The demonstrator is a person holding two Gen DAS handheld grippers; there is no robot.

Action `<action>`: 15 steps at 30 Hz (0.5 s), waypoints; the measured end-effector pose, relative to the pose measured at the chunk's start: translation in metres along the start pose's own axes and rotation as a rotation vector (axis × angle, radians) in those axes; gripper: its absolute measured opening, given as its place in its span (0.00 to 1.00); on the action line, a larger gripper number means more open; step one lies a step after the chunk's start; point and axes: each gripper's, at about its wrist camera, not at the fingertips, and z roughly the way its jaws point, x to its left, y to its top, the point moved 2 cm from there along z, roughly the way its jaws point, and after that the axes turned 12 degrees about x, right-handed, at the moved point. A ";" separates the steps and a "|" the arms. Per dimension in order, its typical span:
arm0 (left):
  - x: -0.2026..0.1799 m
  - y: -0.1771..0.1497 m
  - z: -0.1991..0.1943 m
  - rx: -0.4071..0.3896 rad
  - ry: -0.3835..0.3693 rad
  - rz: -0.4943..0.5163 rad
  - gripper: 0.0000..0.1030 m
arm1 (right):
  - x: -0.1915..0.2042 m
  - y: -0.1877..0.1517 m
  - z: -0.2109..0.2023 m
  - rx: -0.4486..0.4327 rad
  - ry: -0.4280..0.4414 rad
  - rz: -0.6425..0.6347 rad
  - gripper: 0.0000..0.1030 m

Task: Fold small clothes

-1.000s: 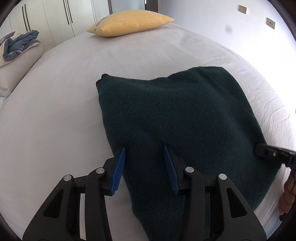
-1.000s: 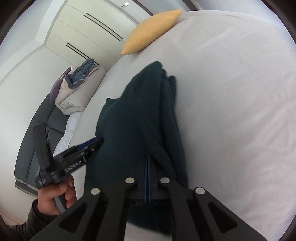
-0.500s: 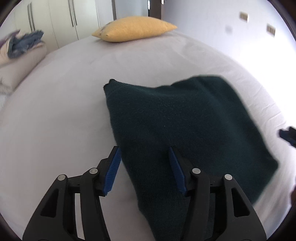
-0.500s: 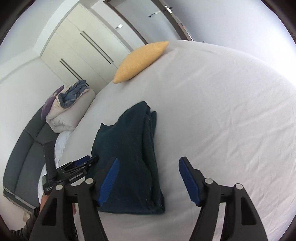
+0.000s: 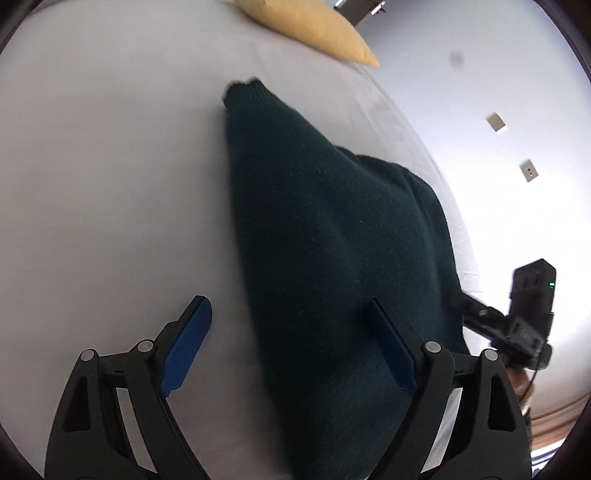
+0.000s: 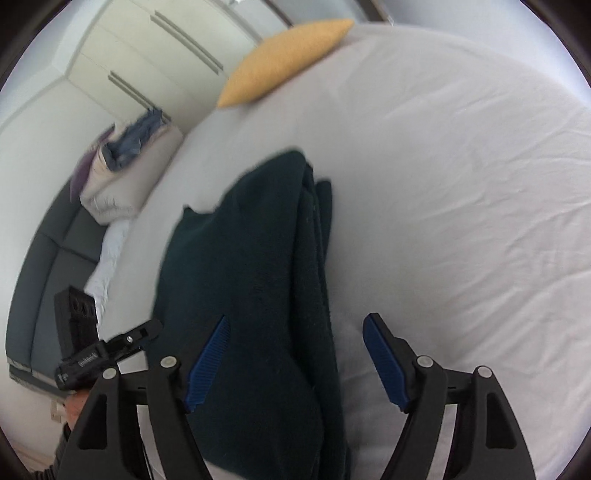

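Observation:
A folded dark green knit garment (image 5: 332, 236) lies on the white bed sheet (image 5: 110, 177); it also shows in the right wrist view (image 6: 251, 266). My left gripper (image 5: 291, 343) is open, its jaws straddling the garment's near left edge. My right gripper (image 6: 299, 358) is open and empty, its jaws either side of the garment's near right edge, where stacked layers show. Each gripper appears in the other's view, the right one (image 5: 524, 325) at the garment's right side, the left one (image 6: 103, 350) at its left side.
A yellow pillow (image 5: 314, 29) lies at the far end of the bed, also seen in the right wrist view (image 6: 284, 59). Rolled bedding with blue clothes (image 6: 125, 166) sits on a grey sofa (image 6: 44, 273) left of the bed. White wardrobes (image 6: 155, 55) stand behind.
My right gripper opened and let go of the garment, pulled back, then came close over its right edge again. My left gripper stayed open and swung left and lower over the garment's edge.

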 end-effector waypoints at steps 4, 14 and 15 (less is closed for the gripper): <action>-0.005 0.010 0.007 0.020 -0.013 0.020 0.66 | 0.006 0.007 0.011 0.006 -0.011 -0.029 0.66; -0.030 -0.003 -0.009 0.018 0.035 0.066 0.33 | 0.057 -0.007 0.011 -0.022 -0.255 -0.141 0.26; -0.031 -0.007 -0.017 0.012 0.039 0.071 0.32 | 0.067 -0.012 0.008 -0.037 -0.283 -0.161 0.25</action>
